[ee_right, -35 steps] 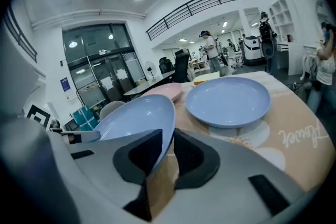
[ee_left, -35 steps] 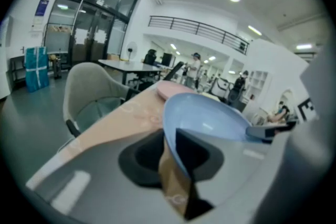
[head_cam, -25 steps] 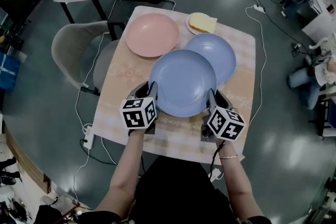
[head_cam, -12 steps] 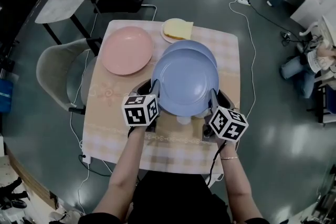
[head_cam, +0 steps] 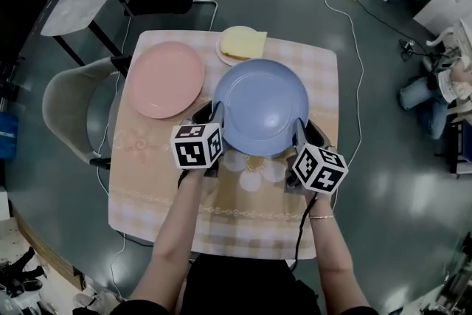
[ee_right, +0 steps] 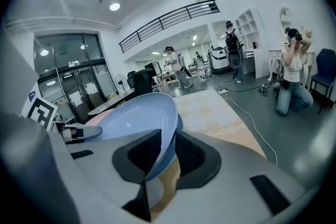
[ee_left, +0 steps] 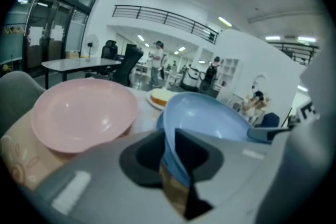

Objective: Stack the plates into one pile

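Observation:
I hold a large blue plate (head_cam: pixel 259 105) by its near rim with both grippers. My left gripper (head_cam: pixel 216 114) pinches the rim's left side and my right gripper (head_cam: pixel 299 127) its right side. The rim runs between the jaws in the left gripper view (ee_left: pixel 168 139) and the right gripper view (ee_right: pixel 168 147). The right jaws have just been opening a little, with the rim still between them. A second blue plate (ee_left: pixel 159 122) lies directly under the held one, only an edge showing. A pink plate (head_cam: pixel 164 79) lies on the table to the left.
A small white plate with a slice of cake (head_cam: pixel 237 45) sits at the table's far edge, just beyond the blue plates. The checked tablecloth (head_cam: pixel 243 217) covers a small square table. A grey chair (head_cam: pixel 70 107) stands at its left; cables lie on the floor.
Both grippers have carried the blue plate away from me across the table. It now covers the second blue plate, which earlier showed beyond it to the right.

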